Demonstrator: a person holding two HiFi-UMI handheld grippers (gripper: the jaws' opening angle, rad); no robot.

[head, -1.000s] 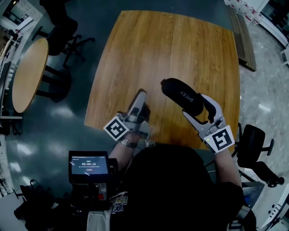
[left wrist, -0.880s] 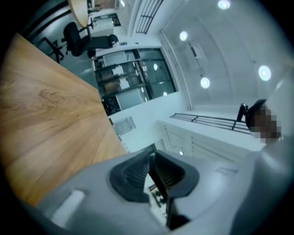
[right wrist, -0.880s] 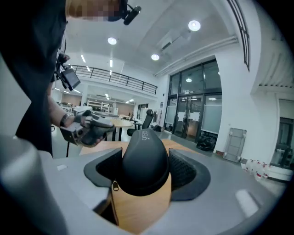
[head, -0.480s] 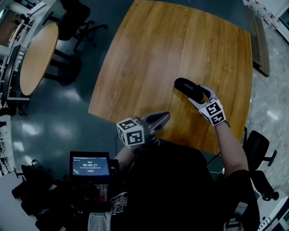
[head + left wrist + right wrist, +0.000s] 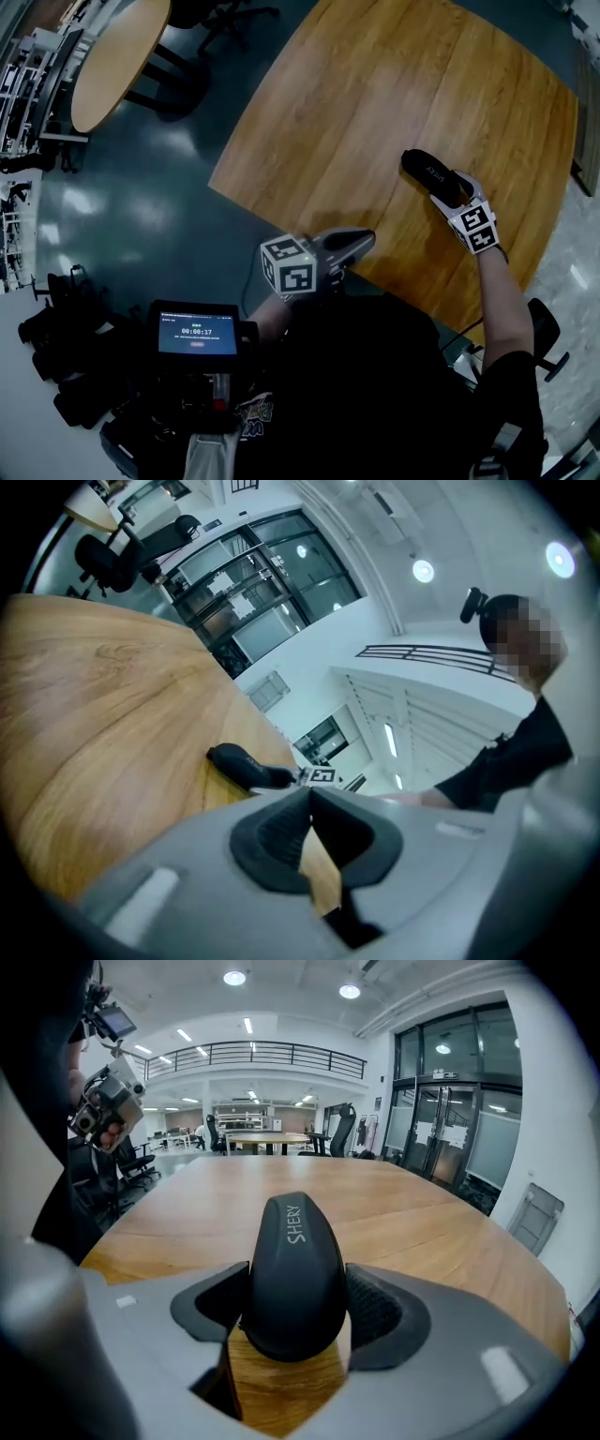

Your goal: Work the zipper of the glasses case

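At the near edge of the wooden table (image 5: 375,112), the left gripper (image 5: 309,803) hovers with its jaws pressed together, empty. Farther right, the right gripper (image 5: 298,1302) clamps one end of the closed black glasses case (image 5: 292,1260). The case's long axis follows the jaws, its free end pointing away over bare wood.

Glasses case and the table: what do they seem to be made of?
Glasses case: likely a moulded hard shell, matte black fabric or leatherette; smooth rounded dome, dull sheen, white printed lettering. Table: wood or wood-look laminate, satin finish; long grain streaks and a mild sheen, but veneer or print cannot be told apart.
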